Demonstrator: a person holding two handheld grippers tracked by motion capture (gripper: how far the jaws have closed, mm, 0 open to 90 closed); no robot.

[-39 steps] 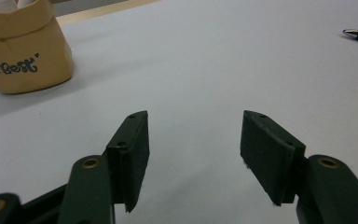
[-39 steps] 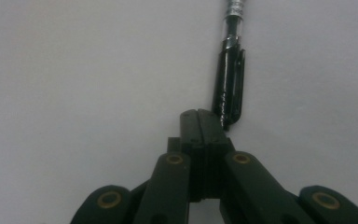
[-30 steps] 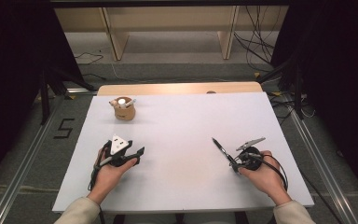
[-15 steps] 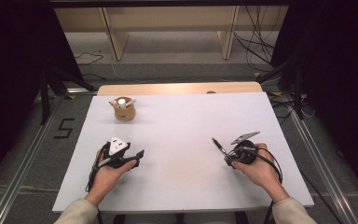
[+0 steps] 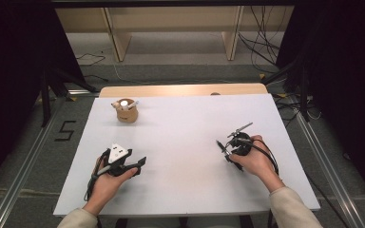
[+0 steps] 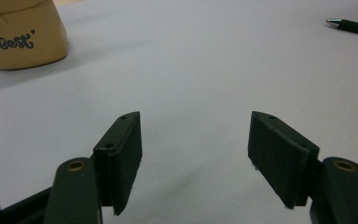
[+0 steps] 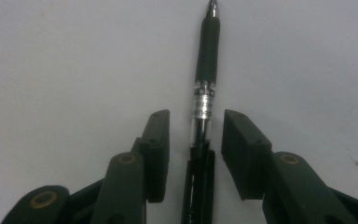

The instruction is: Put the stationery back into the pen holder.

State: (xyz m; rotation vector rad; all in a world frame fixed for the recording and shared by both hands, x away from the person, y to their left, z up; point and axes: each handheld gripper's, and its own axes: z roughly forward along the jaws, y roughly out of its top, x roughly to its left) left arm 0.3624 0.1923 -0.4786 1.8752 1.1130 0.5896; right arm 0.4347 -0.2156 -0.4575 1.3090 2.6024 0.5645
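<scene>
Lying between the parted jaws of the right gripper (image 7: 196,156), whose jaws have just been opening, a black ballpoint pen (image 7: 204,93) is judged released; retreat is called for. The left gripper (image 6: 196,158) is spread, empty.

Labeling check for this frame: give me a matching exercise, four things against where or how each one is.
Things:
1. pen
2. cup
3. left gripper
4. table

States:
A. tan, holding items, at the far left
B. white, bearing everything
C. lying between the right gripper's fingers, untouched
D. open, nothing between its fingers

Pairs: 1-C, 2-A, 3-D, 4-B
</scene>
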